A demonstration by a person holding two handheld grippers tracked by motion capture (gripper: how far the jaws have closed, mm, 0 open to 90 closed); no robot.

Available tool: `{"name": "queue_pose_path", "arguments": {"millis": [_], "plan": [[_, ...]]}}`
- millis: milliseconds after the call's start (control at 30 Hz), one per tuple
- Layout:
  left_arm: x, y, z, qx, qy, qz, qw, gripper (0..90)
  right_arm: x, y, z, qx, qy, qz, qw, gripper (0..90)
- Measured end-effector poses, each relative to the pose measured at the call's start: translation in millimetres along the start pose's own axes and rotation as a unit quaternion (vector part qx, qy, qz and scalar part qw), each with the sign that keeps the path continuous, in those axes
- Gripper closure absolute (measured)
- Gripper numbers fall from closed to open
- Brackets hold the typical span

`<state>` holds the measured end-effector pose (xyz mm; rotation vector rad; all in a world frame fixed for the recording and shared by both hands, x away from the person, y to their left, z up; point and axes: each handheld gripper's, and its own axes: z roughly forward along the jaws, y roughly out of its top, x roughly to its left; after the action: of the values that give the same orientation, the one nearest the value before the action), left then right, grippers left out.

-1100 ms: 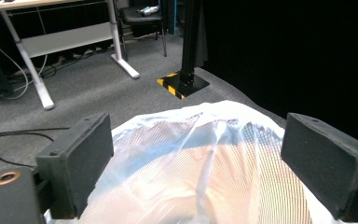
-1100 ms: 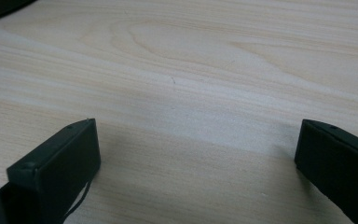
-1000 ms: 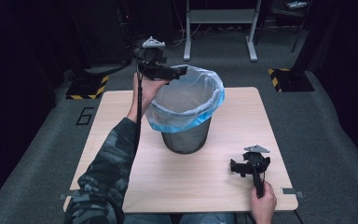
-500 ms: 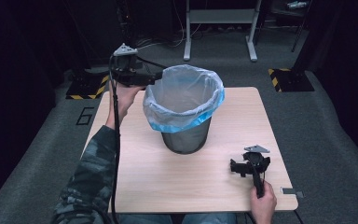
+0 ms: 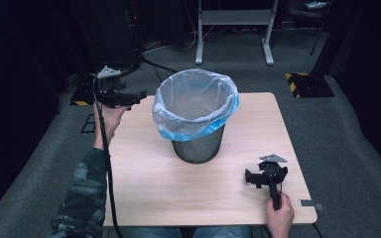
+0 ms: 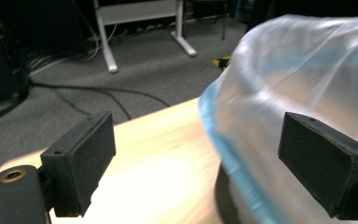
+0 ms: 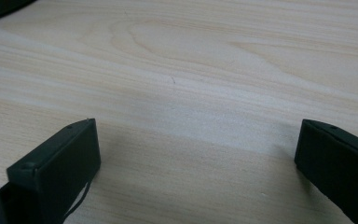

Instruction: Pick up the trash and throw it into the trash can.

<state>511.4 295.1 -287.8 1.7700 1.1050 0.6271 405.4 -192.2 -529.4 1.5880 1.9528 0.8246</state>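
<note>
A dark mesh waste bin (image 5: 198, 147) stands mid-table, lined with a clear-blue plastic bag (image 5: 196, 105) folded over its rim. My left gripper (image 5: 141, 94) hovers at the table's far left edge, pointing toward the bin, open and empty. In the left gripper view the bag (image 6: 303, 88) bulges on the right, behind the right jaw, and the two jaws stand wide apart. My right gripper (image 5: 264, 177) rests low over the table near the front right, open, with bare wood (image 7: 191, 93) between its jaws.
The light wooden table (image 5: 144, 183) sits on grey carpet. A white desk frame (image 5: 233, 29) and cables lie on the floor beyond. Yellow-black striped floor plates (image 5: 307, 84) flank the table's far corners.
My left gripper has drawn back from the bin's rim to the left and lowered toward the table's far left edge. The right gripper has stayed put.
</note>
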Motion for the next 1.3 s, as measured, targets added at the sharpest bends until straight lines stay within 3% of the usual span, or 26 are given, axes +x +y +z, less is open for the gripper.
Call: {"name": "queue_pose_path", "arguments": {"millis": [167,533,800,867,1033,1167,1300], "plan": [[17.1,-28.5,5.5,0.02,0.014,-0.024,0.9994,10.9,0.0,0.0,0.0,0.0,0.0,0.0,1.0,0.0],[40.0,-92.1,25.3,0.061,0.055,-0.045,0.9956,10.9,0.0,0.0,0.0,0.0,0.0,0.0,1.0,0.0],[53.6,-143.6,38.7,0.095,0.075,-0.068,0.9904,10.6,0.0,0.0,0.0,0.0,0.0,0.0,1.0,0.0],[56.1,-157.0,41.6,0.107,0.084,-0.062,0.9887,10.9,0.0,0.0,0.0,0.0,0.0,0.0,1.0,0.0],[62.8,-191.0,50.3,0.128,0.094,-0.083,0.9839,10.2,0.0,0.0,0.0,0.0,0.0,0.0,1.0,0.0],[65.3,-210.3,55.4,0.139,0.105,-0.08,0.9814,8.4,0.0,0.0,0.0,0.0,0.0,0.0,1.0,0.0],[65.2,-225.4,61.2,0.155,0.111,-0.066,0.9794,4.4,0.0,0.0,0.0,0.0,0.0,0.0,1.0,0.0]]}}
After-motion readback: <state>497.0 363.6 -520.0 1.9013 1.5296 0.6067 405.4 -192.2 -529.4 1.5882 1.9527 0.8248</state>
